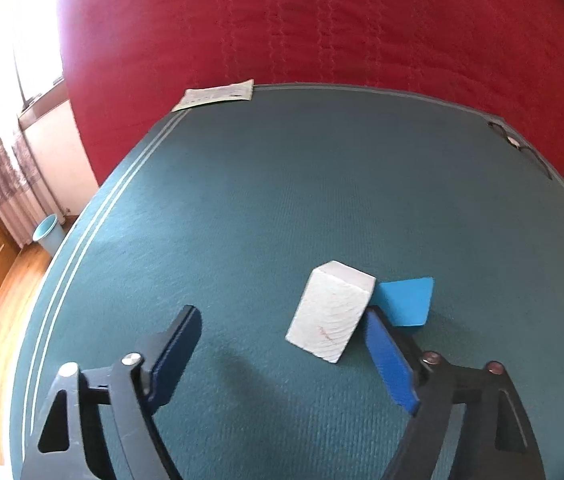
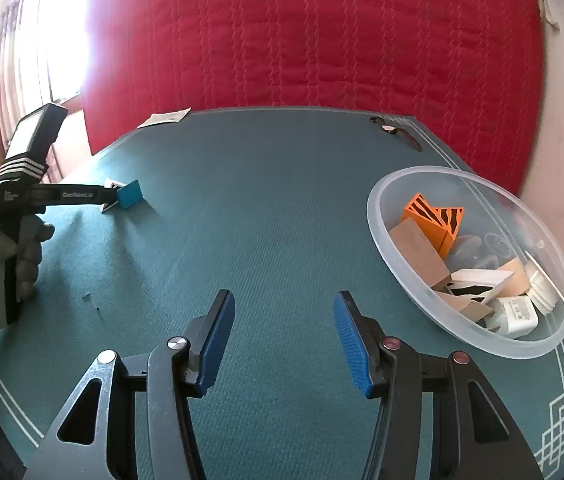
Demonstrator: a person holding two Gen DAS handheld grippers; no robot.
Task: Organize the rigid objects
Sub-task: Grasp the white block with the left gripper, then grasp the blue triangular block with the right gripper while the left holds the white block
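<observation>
A white block [image 1: 332, 311] lies on the green table mat [image 1: 241, 208], with a blue block [image 1: 404, 300] touching its right side. My left gripper [image 1: 282, 334] is open, with the white block between its fingertips, close to the right finger [image 1: 386, 356]. In the right wrist view the left gripper [image 2: 109, 196] reaches over both blocks, the blue block [image 2: 129, 193] showing. My right gripper [image 2: 284, 320] is open and empty over the bare mat [image 2: 241, 220]. A clear plastic bowl [image 2: 378, 216] to its right holds several boxes and blocks, among them an orange striped one [image 2: 434, 216].
A paper leaflet [image 1: 217, 94] lies at the mat's far left corner. A wristwatch [image 2: 396, 131] lies at the far right edge. A red quilted board [image 2: 302, 40] stands behind the table. A light blue bin [image 1: 47, 234] stands on the wooden floor at left.
</observation>
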